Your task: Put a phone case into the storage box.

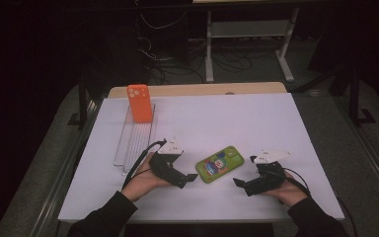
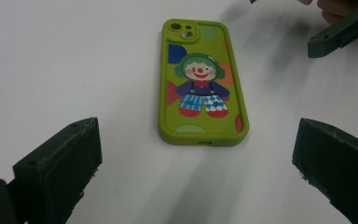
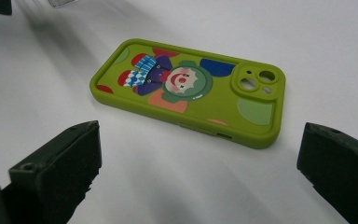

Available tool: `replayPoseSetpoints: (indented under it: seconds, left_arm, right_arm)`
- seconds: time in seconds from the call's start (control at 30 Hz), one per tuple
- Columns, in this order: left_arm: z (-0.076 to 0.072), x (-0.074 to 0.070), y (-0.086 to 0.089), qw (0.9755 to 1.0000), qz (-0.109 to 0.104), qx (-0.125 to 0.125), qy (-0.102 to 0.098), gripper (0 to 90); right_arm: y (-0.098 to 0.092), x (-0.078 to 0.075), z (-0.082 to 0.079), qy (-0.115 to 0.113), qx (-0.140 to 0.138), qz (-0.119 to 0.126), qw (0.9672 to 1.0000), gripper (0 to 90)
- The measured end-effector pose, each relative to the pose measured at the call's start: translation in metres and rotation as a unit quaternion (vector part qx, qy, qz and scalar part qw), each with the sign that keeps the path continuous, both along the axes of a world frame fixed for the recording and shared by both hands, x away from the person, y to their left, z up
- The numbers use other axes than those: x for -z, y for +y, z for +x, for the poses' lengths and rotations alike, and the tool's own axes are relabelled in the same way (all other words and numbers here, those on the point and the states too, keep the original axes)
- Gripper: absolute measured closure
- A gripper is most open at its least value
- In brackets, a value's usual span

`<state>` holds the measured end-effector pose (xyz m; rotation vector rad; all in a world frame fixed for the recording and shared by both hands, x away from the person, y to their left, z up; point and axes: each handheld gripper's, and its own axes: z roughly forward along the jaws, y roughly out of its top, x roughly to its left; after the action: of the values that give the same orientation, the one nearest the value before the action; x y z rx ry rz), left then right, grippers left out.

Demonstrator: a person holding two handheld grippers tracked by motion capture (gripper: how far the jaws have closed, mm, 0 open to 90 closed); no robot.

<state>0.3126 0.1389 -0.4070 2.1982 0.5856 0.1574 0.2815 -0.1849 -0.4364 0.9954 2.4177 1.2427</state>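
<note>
A green phone case with a clown picture [image 1: 220, 164] lies flat, back up, on the white table between the two grippers. In the left gripper view the green case [image 2: 201, 79] is straight ahead of the wide-apart jaws, its bottom end nearest. In the right gripper view the green case [image 3: 191, 88] lies crosswise ahead of the spread jaws. My left gripper [image 1: 191, 178] is open just left of the case, and my right gripper [image 1: 238, 181] is open just right of it. Neither touches it. An orange phone case [image 1: 139, 102] stands upright in a clear slotted rack [image 1: 134, 140] at the back left.
The white board [image 1: 237, 118] covers a wooden table. Beyond its far edge the floor holds cables and the legs of a white stand [image 1: 246, 44]. Dark frame posts stand at both sides.
</note>
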Motion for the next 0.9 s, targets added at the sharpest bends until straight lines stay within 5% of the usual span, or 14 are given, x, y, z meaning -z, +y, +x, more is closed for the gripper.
replayPoseSetpoints:
  seconds: [0.23,0.37,0.57,0.6,0.7,0.9]
  left_arm:
    - [0.004,0.002,0.000,0.9999,-0.005,-0.009,0.001,6.2]
    - [0.011,0.003,-0.001,0.9997,-0.010,-0.023,0.003,17.0]
    - [0.024,0.006,-0.010,0.9995,-0.007,-0.030,0.010,43.9]
    - [0.026,0.006,-0.010,0.9996,0.004,-0.028,0.008,55.1]
    - [0.033,0.008,-0.015,0.9991,0.014,-0.039,0.002,65.0]
    - [0.048,0.018,-0.021,0.9981,0.032,-0.045,0.029,87.0]
  right_arm:
    - [-0.001,0.000,0.001,0.001,0.001,-0.001,1.0000,0.0]
    - [-0.001,0.000,0.001,-0.001,0.002,0.000,1.0000,0.0]
    - [-0.003,-0.002,0.002,-0.003,0.007,-0.003,1.0000,0.0]
    - [-0.004,-0.002,0.002,-0.003,0.008,-0.003,1.0000,0.0]
    - [-0.005,-0.002,0.003,-0.004,0.010,-0.003,0.9999,0.0]
    - [-0.006,-0.003,0.002,-0.002,0.010,-0.005,0.9999,0.0]
